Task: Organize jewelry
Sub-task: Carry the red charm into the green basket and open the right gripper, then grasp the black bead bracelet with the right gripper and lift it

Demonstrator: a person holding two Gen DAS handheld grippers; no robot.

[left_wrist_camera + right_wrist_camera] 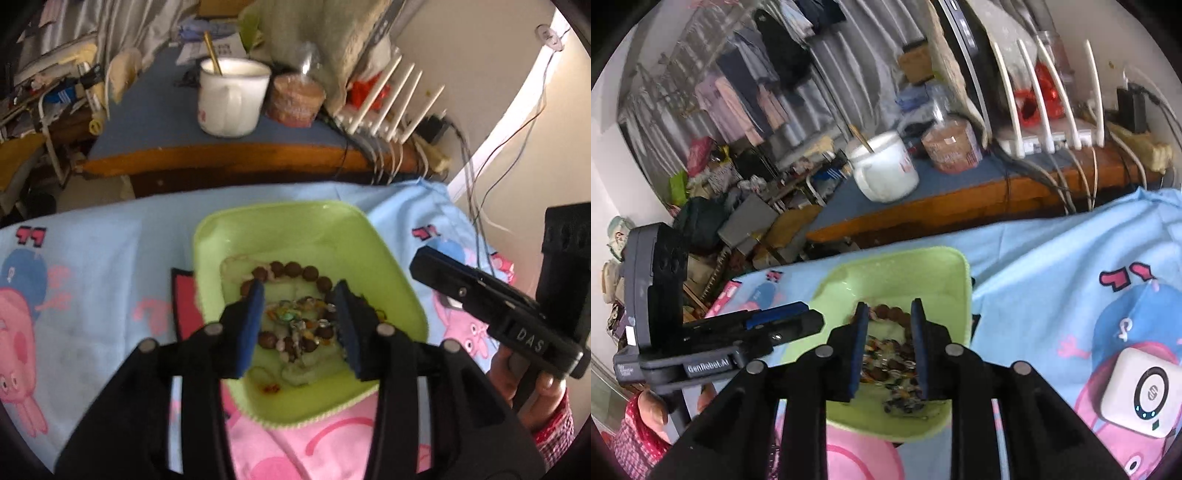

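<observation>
A light green square tray (pixel 295 221) (pixel 923 266) lies on a cartoon-print cloth. Inside it sit a brown wooden bead bracelet (pixel 291 269) (pixel 890 314) and a tangle of small coloured bead jewelry (pixel 295 317) (pixel 886 354). My left gripper (pixel 299 291) hovers over the tray with its blue pads apart and nothing pinched between them. The right gripper (pixel 889 306) also hangs above the tray; a gap shows between its pads and the jewelry is visible through it, below. Each gripper appears in the other's view: the right one (pixel 415 260) at the tray's right, the left one (pixel 816 317) at its left.
A red and black box (pixel 184 306) lies partly under the tray's left edge. A white square device (pixel 1141 398) rests on the cloth (pixel 92 277) at the right. Beyond stands a desk with a white mug (pixel 232 99), a jar and a router (pixel 388 122) with cables.
</observation>
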